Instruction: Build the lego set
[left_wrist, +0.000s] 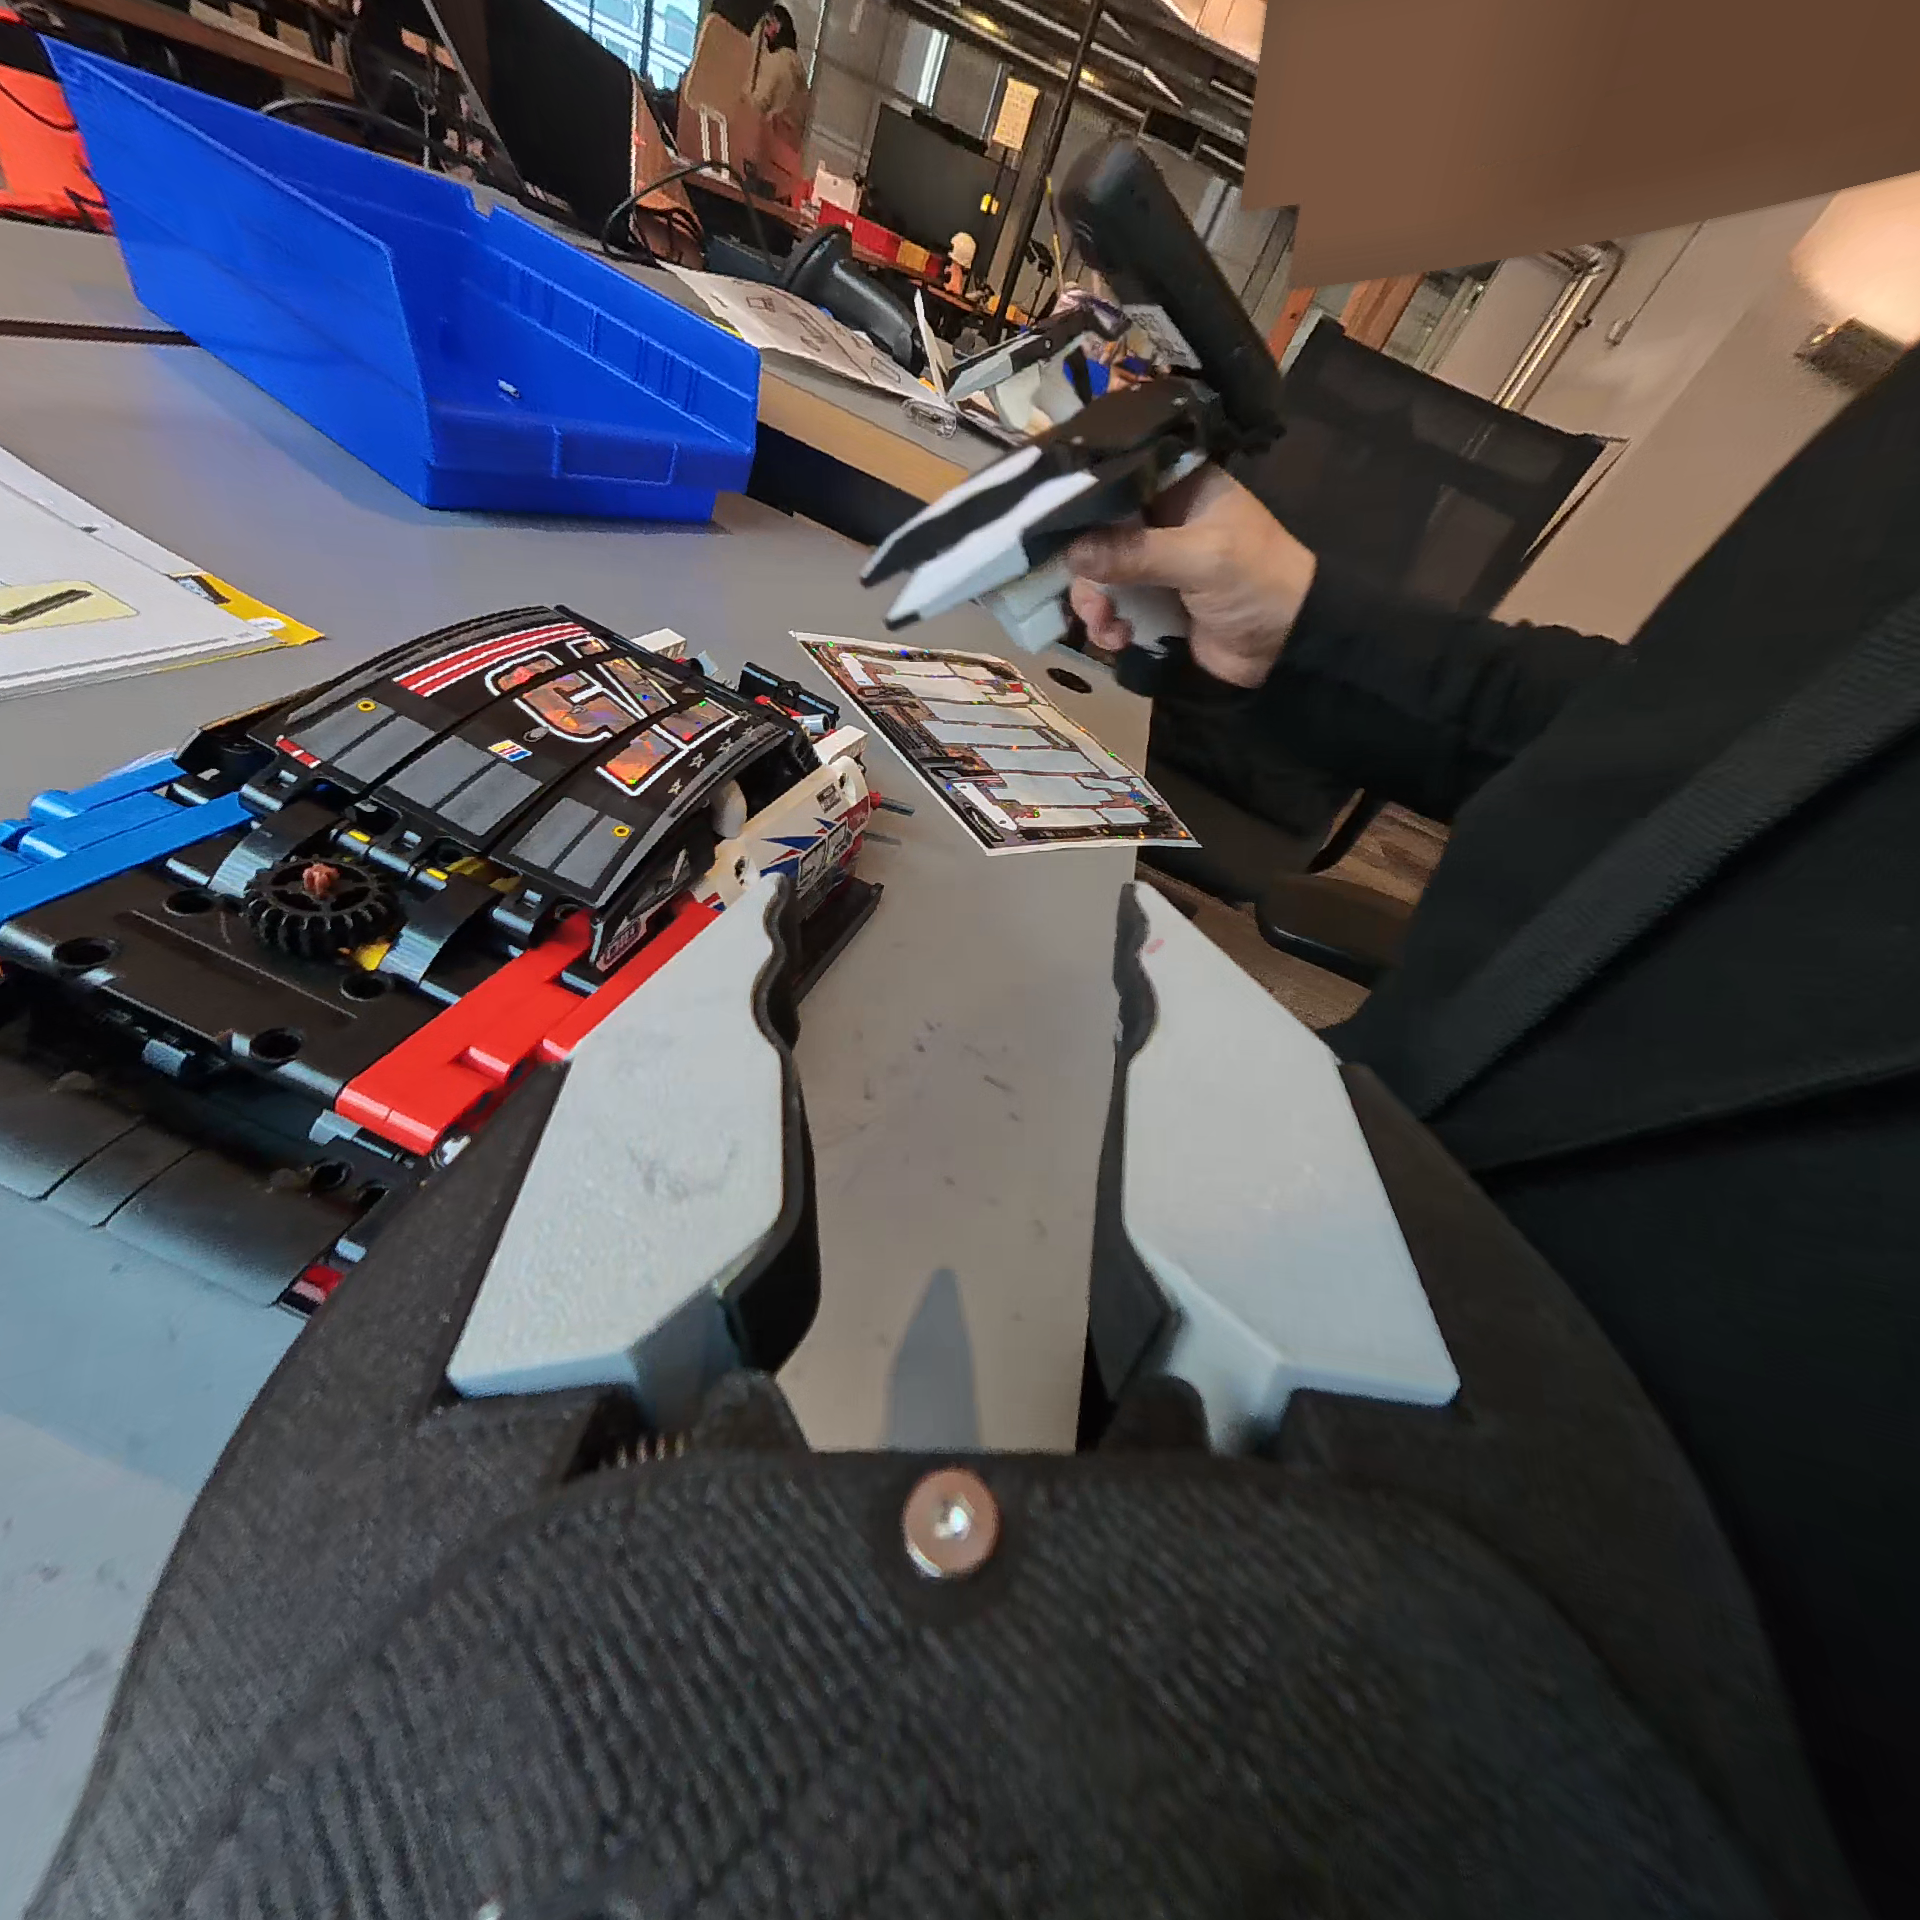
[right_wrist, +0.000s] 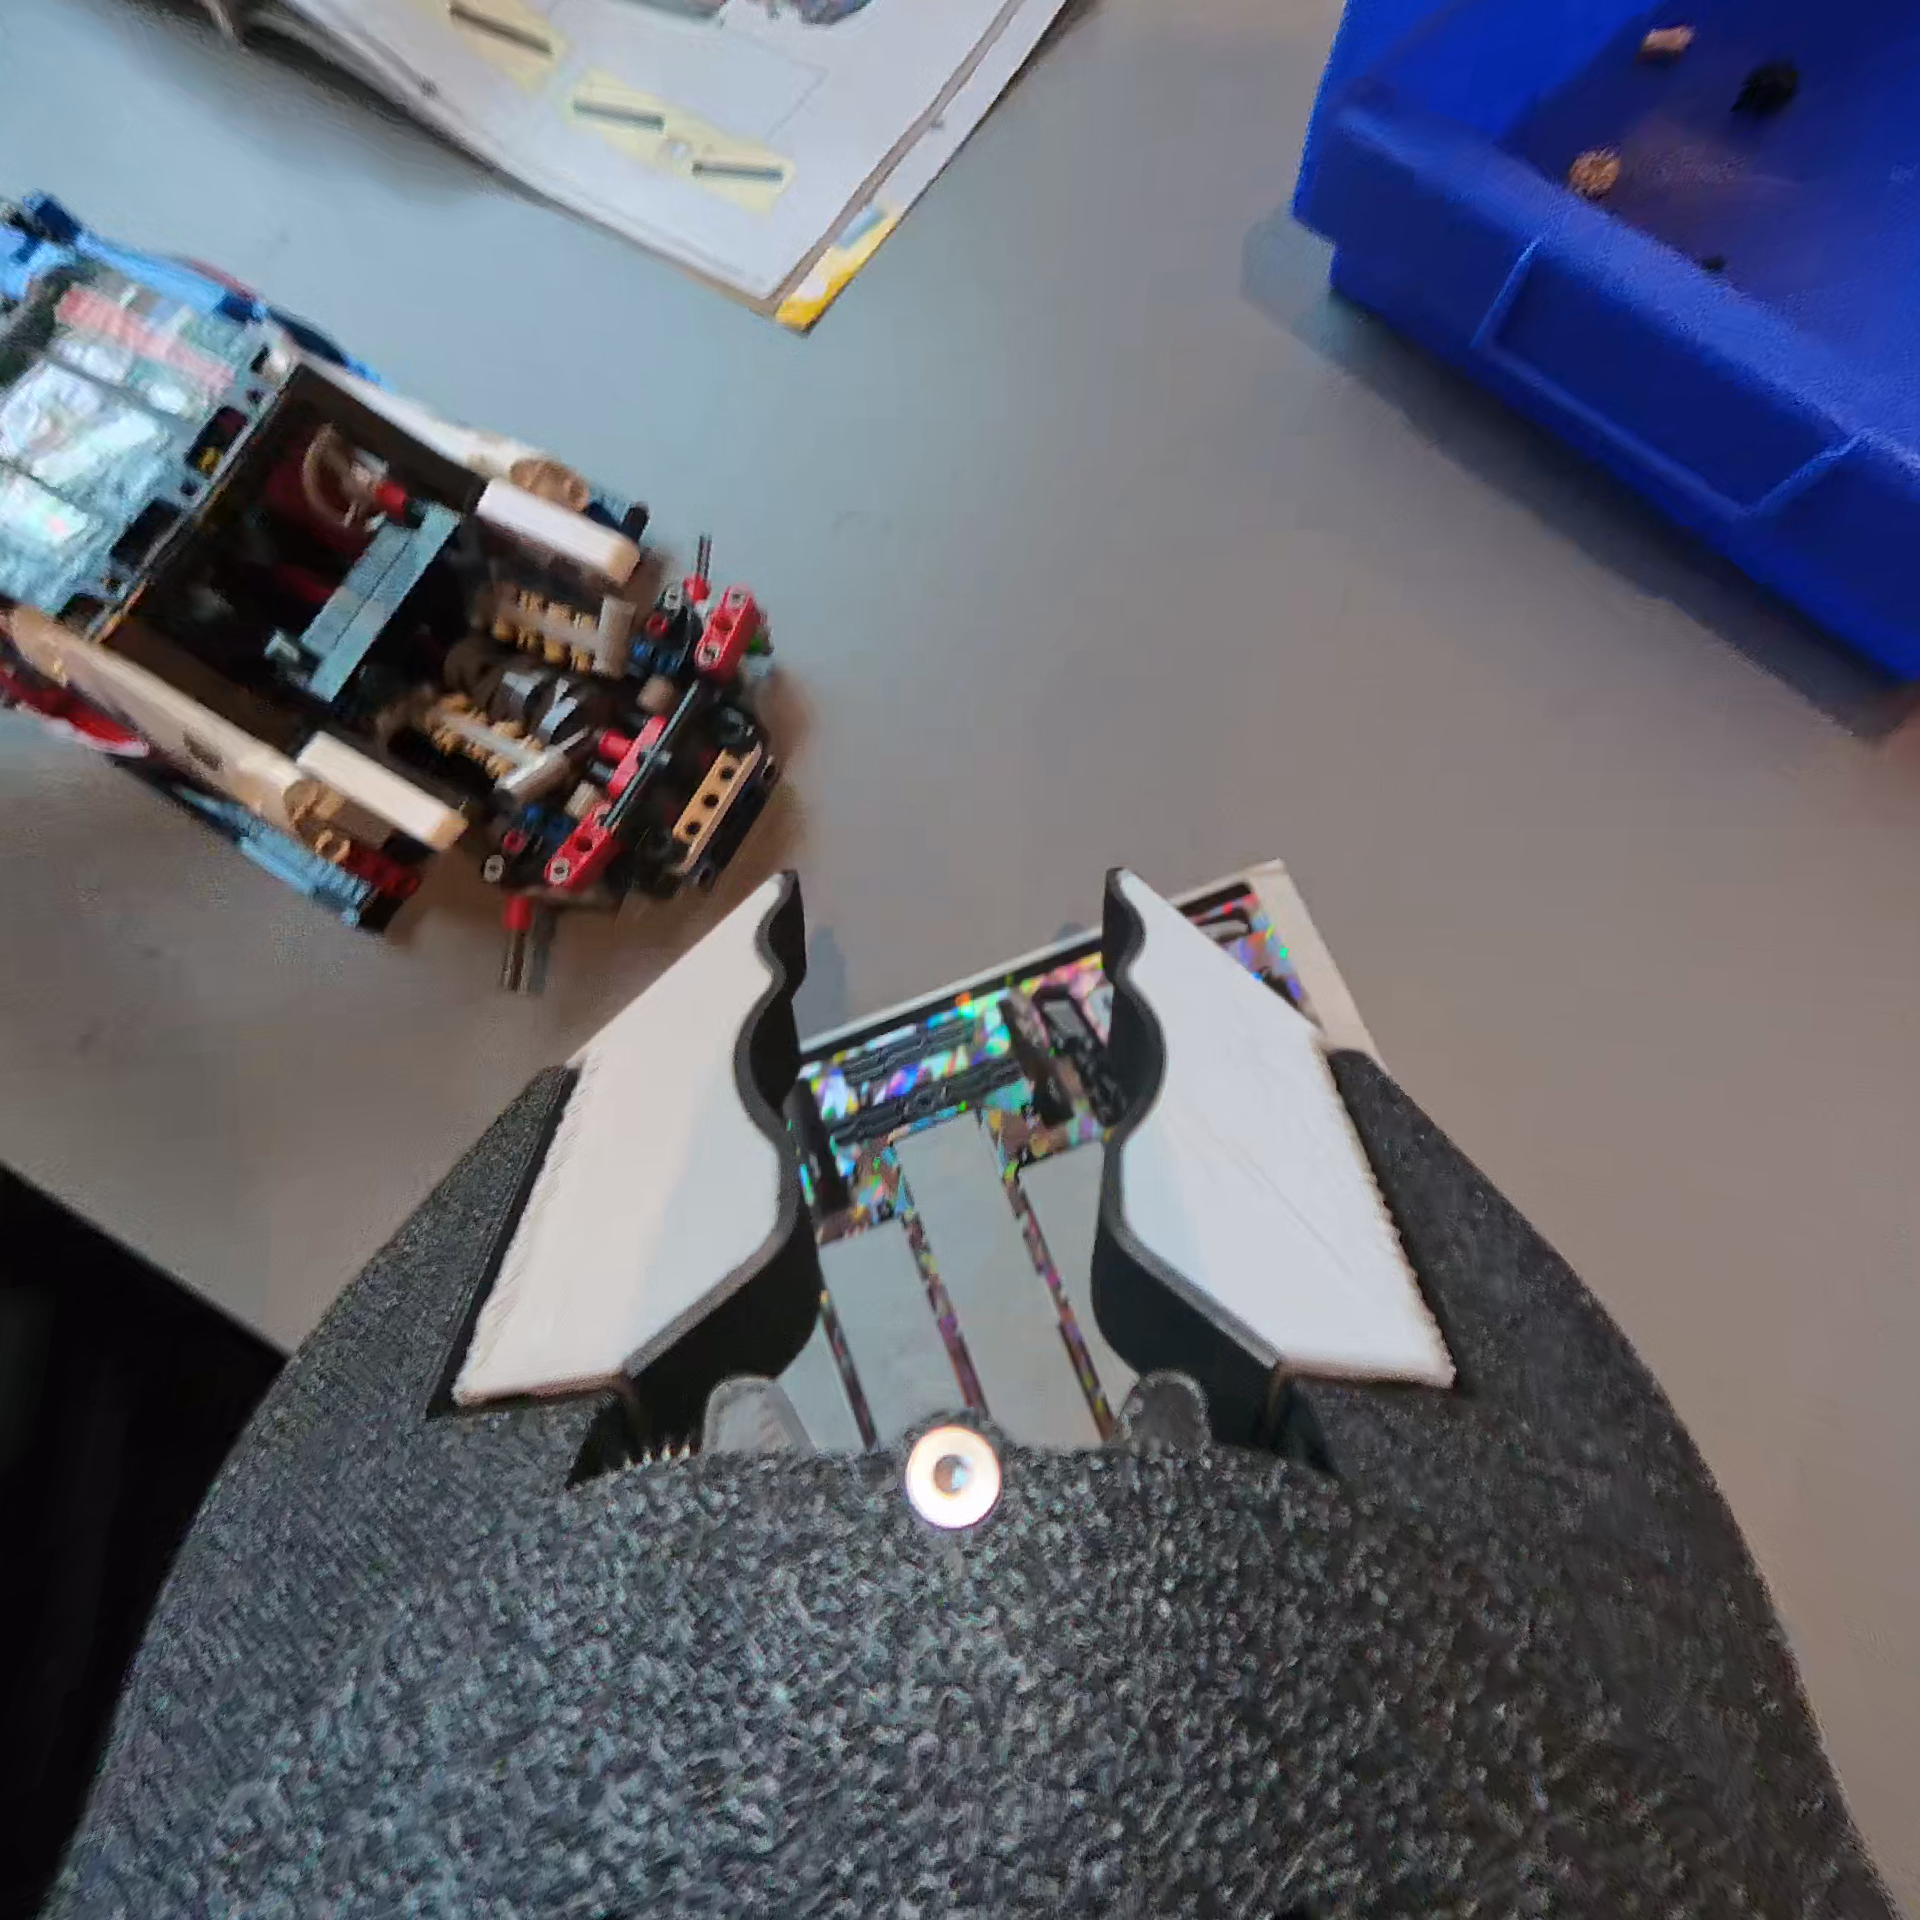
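A partly built lego car (left_wrist: 436, 831) with a black stickered roof, red and blue side panels and a black gear lies on the grey table (left_wrist: 966, 1091). It also shows in the right wrist view (right_wrist: 343, 634), open at its near end. A sticker sheet (left_wrist: 997, 758) lies flat to its right. My left gripper (left_wrist: 951, 914) is open and empty, low over the table beside the car's red side. My right gripper (right_wrist: 951, 904) is open and empty, held above the sticker sheet (right_wrist: 935, 1122). It also shows in the left wrist view (left_wrist: 883, 592), held by a hand.
A blue bin (left_wrist: 416, 312) stands at the back; in the right wrist view (right_wrist: 1621, 312) it holds a few small parts. An open instruction booklet (right_wrist: 675, 125) lies behind the car. The table's near edge (right_wrist: 156, 1257) runs left of my right gripper. A person in black (left_wrist: 1662, 1039) is at right. Tip to tip, the grippers are about 25 cm apart.
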